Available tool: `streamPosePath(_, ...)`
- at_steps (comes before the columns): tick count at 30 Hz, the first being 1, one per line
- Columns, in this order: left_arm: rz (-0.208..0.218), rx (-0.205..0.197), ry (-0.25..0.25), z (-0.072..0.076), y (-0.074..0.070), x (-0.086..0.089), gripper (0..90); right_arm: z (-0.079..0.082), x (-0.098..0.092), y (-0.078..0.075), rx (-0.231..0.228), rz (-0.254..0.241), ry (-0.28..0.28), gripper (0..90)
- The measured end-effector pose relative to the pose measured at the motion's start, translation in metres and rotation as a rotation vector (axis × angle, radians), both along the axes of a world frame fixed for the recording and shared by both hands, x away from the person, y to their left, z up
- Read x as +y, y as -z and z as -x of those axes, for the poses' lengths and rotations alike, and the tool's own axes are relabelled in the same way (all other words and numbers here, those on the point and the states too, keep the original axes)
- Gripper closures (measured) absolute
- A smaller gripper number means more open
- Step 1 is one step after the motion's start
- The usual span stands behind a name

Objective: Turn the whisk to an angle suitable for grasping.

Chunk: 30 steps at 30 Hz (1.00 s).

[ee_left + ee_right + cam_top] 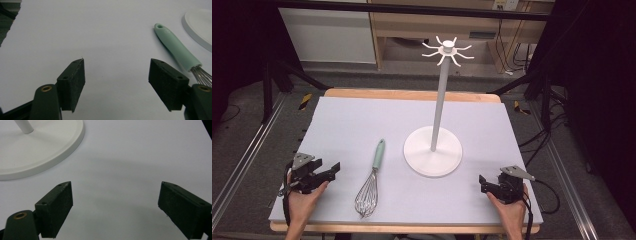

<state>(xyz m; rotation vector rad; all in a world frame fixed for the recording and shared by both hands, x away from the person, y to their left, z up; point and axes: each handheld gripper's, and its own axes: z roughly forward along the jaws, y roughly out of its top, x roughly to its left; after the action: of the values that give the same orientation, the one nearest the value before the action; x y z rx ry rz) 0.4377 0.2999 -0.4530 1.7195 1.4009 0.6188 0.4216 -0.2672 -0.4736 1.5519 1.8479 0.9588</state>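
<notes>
A wire whisk [371,182] with a mint-green handle [176,48] lies on the pale table cover, handle pointing away from me. To its right stands a tall white stand [440,100] on a round base [433,155], with several hooks at its top [447,50]. My left gripper [333,170] rests near the front left, open and holding nothing; in the left gripper view [116,75] the whisk lies just right of its jaws. My right gripper [482,182] sits at the front right, open with nothing between the jaws [116,202], and the stand's base [50,152] lies ahead to its left.
The pale cover [362,120] lies over a wooden table, whose edge [412,94] shows at the back. Metal rails [242,165] run along both sides, and cables [542,135] trail on the floor at the right. Shelving stands beyond the table.
</notes>
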Motion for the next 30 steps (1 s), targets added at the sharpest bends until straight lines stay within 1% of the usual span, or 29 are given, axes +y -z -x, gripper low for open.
streamPosePath(5,0.005,-0.004,0.028,0.002,-0.005,-0.007,32.3,0.004,0.002,-0.002,-0.010,-0.020,-0.020,14.9)
streamPosePath(7,0.003,-0.002,0.044,0.003,-0.008,-0.010,32.3,0.004,0.002,-0.002,-0.013,-0.020,-0.024,15.2)
streamPosePath(10,-0.006,-0.004,0.070,0.003,-0.012,-0.017,32.6,0.006,0.006,-0.003,-0.001,-0.022,-0.028,16.6)
streamPosePath(13,-0.013,-0.005,0.094,0.004,-0.015,-0.023,33.1,0.007,0.008,-0.004,-0.007,-0.021,-0.036,18.0)
streamPosePath(18,-0.038,-0.009,0.119,0.004,-0.017,-0.032,33.6,0.008,0.011,-0.005,-0.007,-0.022,-0.048,19.3)
streamPosePath(19,-0.036,-0.010,0.122,0.003,-0.018,-0.033,33.6,0.008,0.011,-0.005,-0.002,-0.023,-0.047,19.8)
streamPosePath(25,-0.041,-0.013,0.139,0.002,-0.022,-0.039,33.5,0.007,0.013,-0.005,-0.006,-0.020,-0.061,23.3)
streamPosePath(26,-0.044,-0.012,0.142,0.002,-0.023,-0.041,33.5,0.008,0.014,-0.006,-0.002,-0.026,-0.067,24.5)
streamPosePath(29,-0.049,-0.018,0.159,0.003,-0.026,-0.046,33.0,0.008,0.015,-0.006,-0.007,-0.019,-0.072,25.7)
streamPosePath(30,-0.049,-0.021,0.161,0.003,-0.027,-0.048,32.8,0.008,0.015,-0.006,-0.006,-0.025,-0.075,26.5)
